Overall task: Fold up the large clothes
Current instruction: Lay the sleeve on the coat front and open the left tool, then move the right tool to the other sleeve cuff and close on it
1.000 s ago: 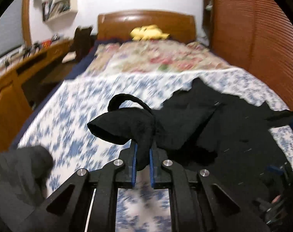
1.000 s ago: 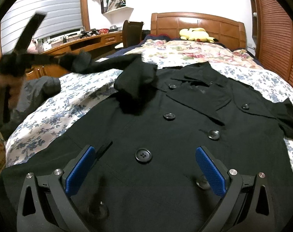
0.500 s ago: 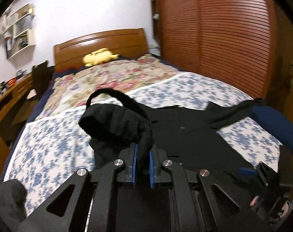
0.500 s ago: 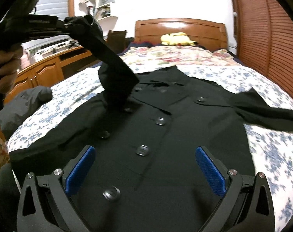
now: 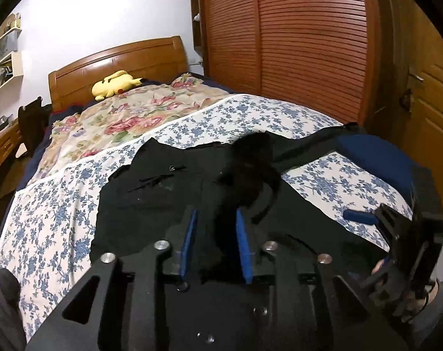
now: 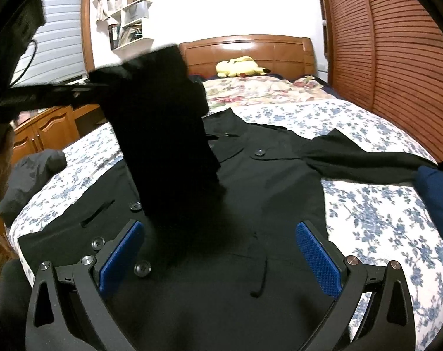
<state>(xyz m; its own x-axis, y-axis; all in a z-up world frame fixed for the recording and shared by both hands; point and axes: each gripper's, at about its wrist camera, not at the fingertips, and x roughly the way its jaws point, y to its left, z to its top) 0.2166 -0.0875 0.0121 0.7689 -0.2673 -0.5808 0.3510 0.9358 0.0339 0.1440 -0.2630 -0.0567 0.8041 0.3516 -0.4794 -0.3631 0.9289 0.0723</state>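
A black double-breasted coat [image 6: 265,193] lies face up on the blue-flowered bedsheet [image 6: 382,219]. Its left sleeve [image 6: 163,146] hangs over the coat's front, lifted from the upper left by my left gripper [image 5: 216,242]. In the left wrist view that gripper's jaws are opening; the sleeve's cloth [image 5: 247,169] still lies between the blue pads [image 5: 189,242] but is slack and blurred. My right gripper [image 6: 218,259] hovers wide open over the coat's lower buttons [image 6: 142,268] with nothing in it. The other sleeve [image 6: 367,163] stretches out to the right.
A yellow plush toy [image 5: 116,83] lies by the wooden headboard [image 5: 119,58] on a floral quilt [image 5: 127,117]. A slatted wooden wardrobe [image 5: 309,44] lines the right side. A dark blue cushion [image 6: 434,193] sits at the bed's right edge, a grey garment [image 6: 31,175] at its left.
My left gripper swung the sleeve rightward across the coat's front, and its jaws, shut on the sleeve before, have parted. The right gripper stayed open and shifted a little over the coat.
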